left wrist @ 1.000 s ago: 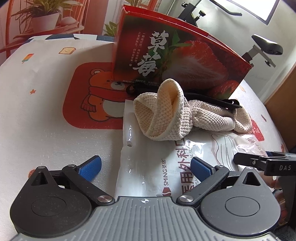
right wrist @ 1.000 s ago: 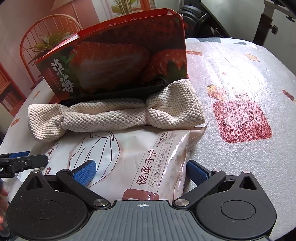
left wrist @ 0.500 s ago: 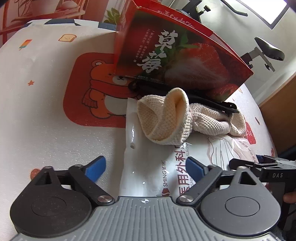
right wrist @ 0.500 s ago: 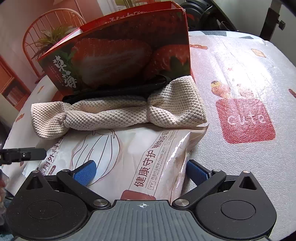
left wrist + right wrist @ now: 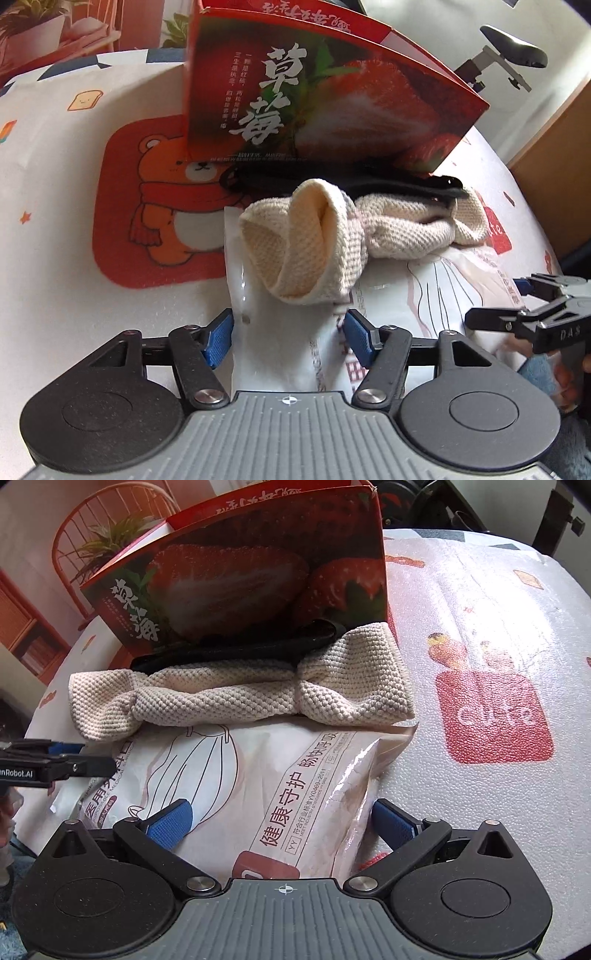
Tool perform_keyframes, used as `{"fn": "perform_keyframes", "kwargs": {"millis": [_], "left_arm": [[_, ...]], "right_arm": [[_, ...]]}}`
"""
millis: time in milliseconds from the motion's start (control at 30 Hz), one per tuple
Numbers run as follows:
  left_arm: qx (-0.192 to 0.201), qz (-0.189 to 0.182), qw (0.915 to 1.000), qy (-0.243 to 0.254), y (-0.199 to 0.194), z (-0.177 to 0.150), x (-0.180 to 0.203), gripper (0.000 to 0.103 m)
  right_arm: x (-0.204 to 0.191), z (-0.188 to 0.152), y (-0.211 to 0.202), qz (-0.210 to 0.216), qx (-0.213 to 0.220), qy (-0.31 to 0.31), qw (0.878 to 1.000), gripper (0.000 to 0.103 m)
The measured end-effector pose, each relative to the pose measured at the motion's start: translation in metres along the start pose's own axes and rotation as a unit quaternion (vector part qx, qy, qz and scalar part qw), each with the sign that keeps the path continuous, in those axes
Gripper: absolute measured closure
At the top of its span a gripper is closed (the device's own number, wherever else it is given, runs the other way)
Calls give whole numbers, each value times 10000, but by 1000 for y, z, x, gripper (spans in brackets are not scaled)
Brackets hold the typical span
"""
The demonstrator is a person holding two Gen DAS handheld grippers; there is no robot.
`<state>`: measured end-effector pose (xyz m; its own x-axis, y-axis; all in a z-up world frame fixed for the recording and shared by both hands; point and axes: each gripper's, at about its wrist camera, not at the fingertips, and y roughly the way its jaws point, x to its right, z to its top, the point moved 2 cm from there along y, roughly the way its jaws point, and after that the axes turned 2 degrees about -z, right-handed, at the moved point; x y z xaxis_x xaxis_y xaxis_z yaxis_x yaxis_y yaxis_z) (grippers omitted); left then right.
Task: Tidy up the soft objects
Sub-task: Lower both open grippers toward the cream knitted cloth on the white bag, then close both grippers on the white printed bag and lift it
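Observation:
A cream knitted cloth (image 5: 317, 240) lies twisted across the far end of a white plastic pack of face masks (image 5: 280, 354); both show in the right wrist view too, cloth (image 5: 240, 698) and pack (image 5: 280, 786). My left gripper (image 5: 286, 338) is partly closed, its blue pads on either side of the pack's left end. My right gripper (image 5: 284, 823) is open and straddles the pack's right end. A black strap-like item (image 5: 332, 179) lies behind the cloth.
A red strawberry-print box (image 5: 317, 99) stands open behind the cloth, also in the right wrist view (image 5: 240, 576). The table has a white cartoon-print cover (image 5: 55, 221) with an orange bear patch. The right gripper's fingers (image 5: 532, 314) show at the left view's right edge.
My left gripper has moved forward along the pack and its jaws have narrowed around the pack's end. My right gripper has crept slightly forward and stays open.

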<state>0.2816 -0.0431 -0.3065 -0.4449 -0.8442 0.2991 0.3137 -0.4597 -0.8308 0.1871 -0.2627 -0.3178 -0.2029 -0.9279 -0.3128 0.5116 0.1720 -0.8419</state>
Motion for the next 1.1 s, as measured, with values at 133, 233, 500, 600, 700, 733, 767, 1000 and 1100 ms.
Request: {"fn": "perform_keyframes", "kwargs": {"millis": [133,233,500,600,700,733,767,1000,1100], "left_arm": [[-35,-14,10000,-68,6,5,7,35],[-72,-172,9996,-211,11,5,18,35],[-209,-294,9991,-217,7,-5,27,34],[-259,-504,9980,-286,4,-11,27,34],[-237,-608,9971,-392,2,-16,26,34],[-208,-629,9968,-436,1,-17,25,34],[-164,-660,9964,-512,-2,-17,23,34],[302,-1123,9899,-816,-29,-7,20,34],[493,-1286,9880,-700,-43,-8,21,34]], "right_arm": [[0,1,1,-13,16,-13,10000,0],[-2,2,4,-19,20,-105,9999,0],[-7,4,5,19,-106,-140,9998,1],[-9,3,1,124,-118,-156,9997,3],[-10,4,-4,167,-130,-71,9998,4],[-11,4,-7,177,-97,-79,9998,5],[-11,5,-10,186,-55,-98,9998,7],[-19,25,-49,295,407,-267,9984,8],[-22,33,-66,314,590,-452,9967,9]]}}
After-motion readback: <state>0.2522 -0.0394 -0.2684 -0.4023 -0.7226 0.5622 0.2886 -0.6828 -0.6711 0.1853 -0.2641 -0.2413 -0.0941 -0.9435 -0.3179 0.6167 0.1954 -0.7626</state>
